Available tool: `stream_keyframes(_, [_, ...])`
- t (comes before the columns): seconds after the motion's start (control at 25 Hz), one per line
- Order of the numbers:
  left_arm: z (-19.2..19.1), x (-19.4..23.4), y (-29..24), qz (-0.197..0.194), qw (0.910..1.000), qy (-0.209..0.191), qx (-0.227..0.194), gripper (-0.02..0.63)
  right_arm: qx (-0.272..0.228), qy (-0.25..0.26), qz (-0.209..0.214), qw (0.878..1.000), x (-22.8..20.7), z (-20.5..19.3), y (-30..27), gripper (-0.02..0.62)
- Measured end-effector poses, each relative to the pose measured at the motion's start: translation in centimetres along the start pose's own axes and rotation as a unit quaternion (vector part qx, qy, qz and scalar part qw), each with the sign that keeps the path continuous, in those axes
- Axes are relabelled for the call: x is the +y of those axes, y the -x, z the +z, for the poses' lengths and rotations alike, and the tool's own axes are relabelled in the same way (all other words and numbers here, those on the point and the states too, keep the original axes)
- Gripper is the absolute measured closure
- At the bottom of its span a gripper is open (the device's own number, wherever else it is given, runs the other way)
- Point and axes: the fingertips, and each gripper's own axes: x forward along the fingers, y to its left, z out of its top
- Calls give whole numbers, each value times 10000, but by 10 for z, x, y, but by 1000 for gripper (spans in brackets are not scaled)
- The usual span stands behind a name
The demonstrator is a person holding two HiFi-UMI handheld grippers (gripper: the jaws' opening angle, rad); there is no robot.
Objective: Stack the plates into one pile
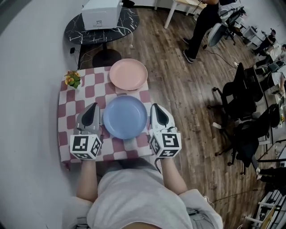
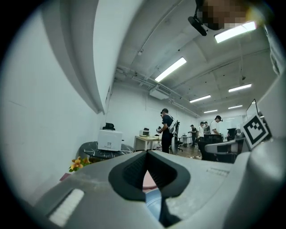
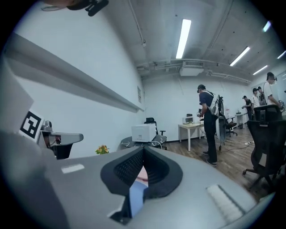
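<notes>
A blue plate (image 1: 125, 117) lies on the checked tablecloth (image 1: 67, 107) in front of me, with a pink plate (image 1: 128, 74) just beyond it at the far edge. My left gripper (image 1: 92, 106) hovers at the blue plate's left side and my right gripper (image 1: 156, 107) at its right side, both pointing away from me. Each is shut, pads together, with nothing between them. Through the slit under the left gripper (image 2: 146, 153) a strip of blue plate (image 2: 153, 203) shows. The right gripper (image 3: 144, 150) shows the same blue (image 3: 136, 197) below it.
A small pot of yellow flowers (image 1: 73, 79) stands at the cloth's far left corner. Beyond is a round dark table (image 1: 89, 31) carrying a white box (image 1: 102, 13). A person (image 1: 201, 27) stands on the wood floor; office chairs (image 1: 241, 98) stand at right.
</notes>
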Motion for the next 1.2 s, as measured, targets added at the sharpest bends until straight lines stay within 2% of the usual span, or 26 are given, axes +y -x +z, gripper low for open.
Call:
stream_keyframes(0.2, [45, -8, 10, -134, 9982, -168, -553, 601, -611, 133, 13, 9980, 8, 42, 15, 595])
stream_keyframes(0.36, [69, -10, 14, -150, 9954, -308, -894, 601, -888, 353, 52, 9954, 14, 62, 19, 595])
stream_keyframes(0.52, [80, -10, 10, -233, 9946, -299, -969, 601, -1029, 545, 49, 9932, 13, 74, 16, 595])
stream_keyframes(0.72, [103, -11, -3, -472, 9922, -522, -1030, 601, -1151, 548, 197, 9916, 9, 94, 6, 595])
stream_keyframes(0.84, [120, 3, -18, -537, 9910, -272, -1192, 601, -1310, 534, 400, 9891, 13, 110, -4, 595])
stream_keyframes(1.0, [128, 23, -48, -550, 9926, -290, -1042, 601, -1233, 180, 455, 9912, 6, 120, -27, 595])
stream_keyframes(1.2, [126, 44, -104, -688, 9958, -377, -469, 601, -693, -189, 316, 9969, -14, 125, -66, 594])
